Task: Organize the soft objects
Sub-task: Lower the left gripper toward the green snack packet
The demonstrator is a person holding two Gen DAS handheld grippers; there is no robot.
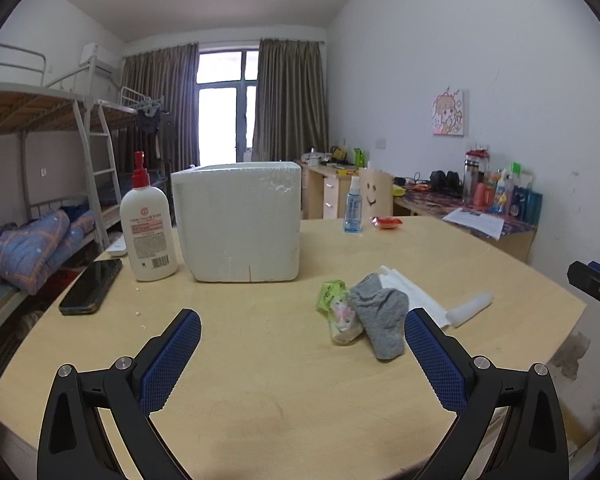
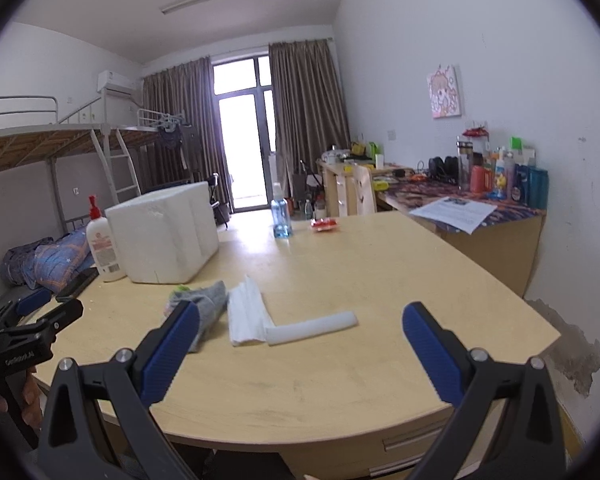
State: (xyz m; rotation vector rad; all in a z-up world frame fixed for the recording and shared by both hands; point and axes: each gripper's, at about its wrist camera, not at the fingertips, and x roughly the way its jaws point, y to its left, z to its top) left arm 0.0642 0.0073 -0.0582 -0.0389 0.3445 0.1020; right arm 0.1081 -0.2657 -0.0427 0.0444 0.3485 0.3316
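A grey sock (image 1: 382,318) lies on the wooden table (image 1: 260,360), beside a small green and pink soft packet (image 1: 336,312), a folded white cloth (image 1: 412,294) and a white foam tube (image 1: 470,308). A white foam box (image 1: 240,222) stands behind them. My left gripper (image 1: 302,356) is open and empty, above the table just left of the sock. My right gripper (image 2: 300,350) is open and empty, near the table's front edge. In the right wrist view the sock (image 2: 208,304), cloth (image 2: 246,314), tube (image 2: 312,328) and box (image 2: 164,232) lie ahead.
A lotion bottle (image 1: 148,224) and a black phone (image 1: 92,286) sit left of the box. A blue spray bottle (image 1: 353,210) and a red packet (image 1: 387,222) are at the far edge. A cluttered desk (image 2: 480,216) stands to the right, a bunk bed (image 1: 40,160) to the left.
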